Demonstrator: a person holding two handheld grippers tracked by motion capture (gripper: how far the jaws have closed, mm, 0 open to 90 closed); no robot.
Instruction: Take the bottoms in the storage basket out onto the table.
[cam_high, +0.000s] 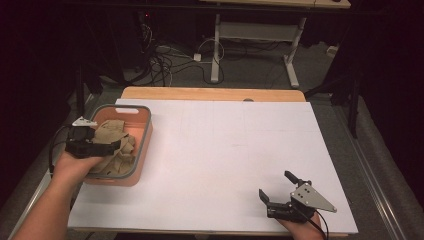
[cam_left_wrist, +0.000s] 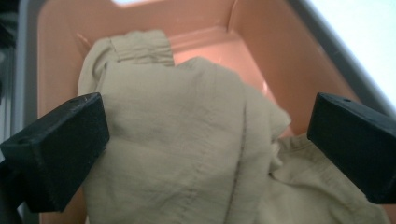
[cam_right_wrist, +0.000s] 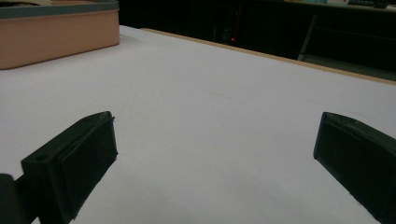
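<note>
A salmon basket with a grey rim (cam_high: 146, 137) stands at the table's left side and holds a crumpled tan cloth (cam_high: 111, 131). My left gripper (cam_high: 107, 139) hangs over the basket, open. In the left gripper view its jaws stand wide apart on either side of the cloth heap (cam_left_wrist: 187, 140), with the basket's inner wall (cam_left_wrist: 280, 60) behind. My right gripper (cam_high: 275, 184) rests low near the table's front right, open, with nothing between its fingers. In the right gripper view (cam_right_wrist: 215, 135) the jaws frame bare white surface, and the basket (cam_right_wrist: 56, 37) sits far off at the upper left.
A white sheet (cam_high: 225, 150) covers the table, with a wooden strip (cam_high: 210, 93) along the far edge. Beyond it are floor cables (cam_high: 165, 62) and another desk's white legs (cam_high: 216, 50). Dark surroundings flank both sides.
</note>
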